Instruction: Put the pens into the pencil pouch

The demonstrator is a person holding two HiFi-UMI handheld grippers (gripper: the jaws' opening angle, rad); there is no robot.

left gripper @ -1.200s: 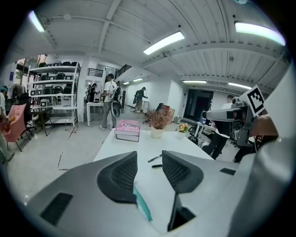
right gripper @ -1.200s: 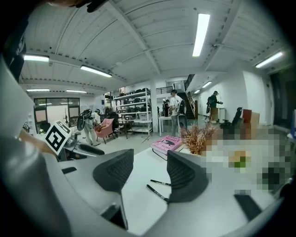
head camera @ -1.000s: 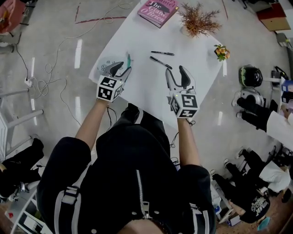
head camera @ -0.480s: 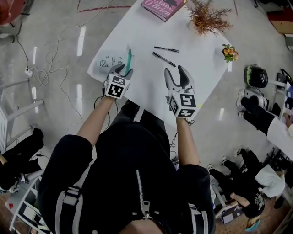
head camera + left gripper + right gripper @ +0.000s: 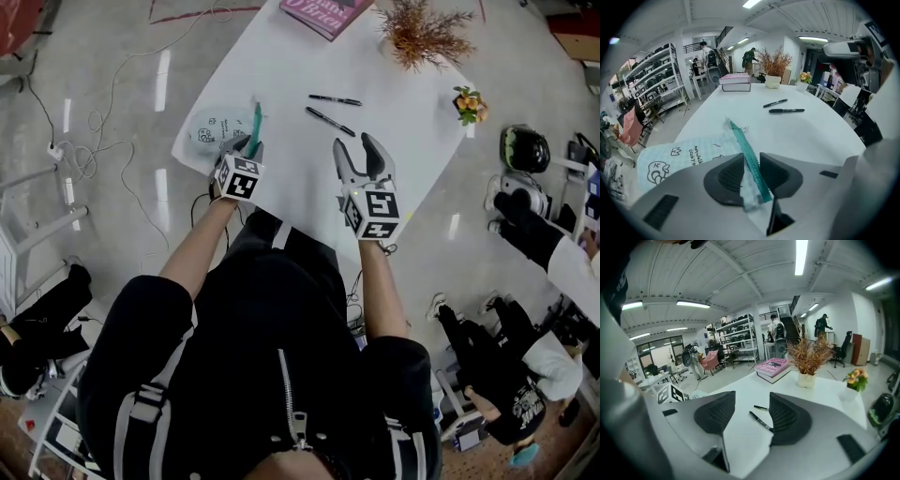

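Pens (image 5: 335, 99): two, loose on table (image 5: 281, 75), well apart from pouch (image 5: 208, 129)
Left claw (image 5: 750, 161): closing on pouch's green zip edge
Right claw (image 5: 361, 152): jaws apart, empty, short of pens
Risk: thin zip edge could slip free, pouch mouth won't open
Writing: pouch doodle lettering, pink book (image 5: 323, 11) title, both unreadable

The pencil pouch (image 5: 684, 154), at the table's nine o'clock, is pale mint in a fine check, printed with black doodles and black lettering. Its zipper (image 5: 742, 138) is teal. The table (image 5: 394, 159) is plain white. One pen (image 5: 336, 99) and the other pen (image 5: 329, 121) are both black. At twelve o'clock the book (image 5: 328, 11) has a pink cover with dark lettering. At one o'clock the dried plant (image 5: 422, 33) is rust-brown in a white pot (image 5: 772, 81). At three o'clock the flowers (image 5: 467, 103) are orange and yellow with green leaves.
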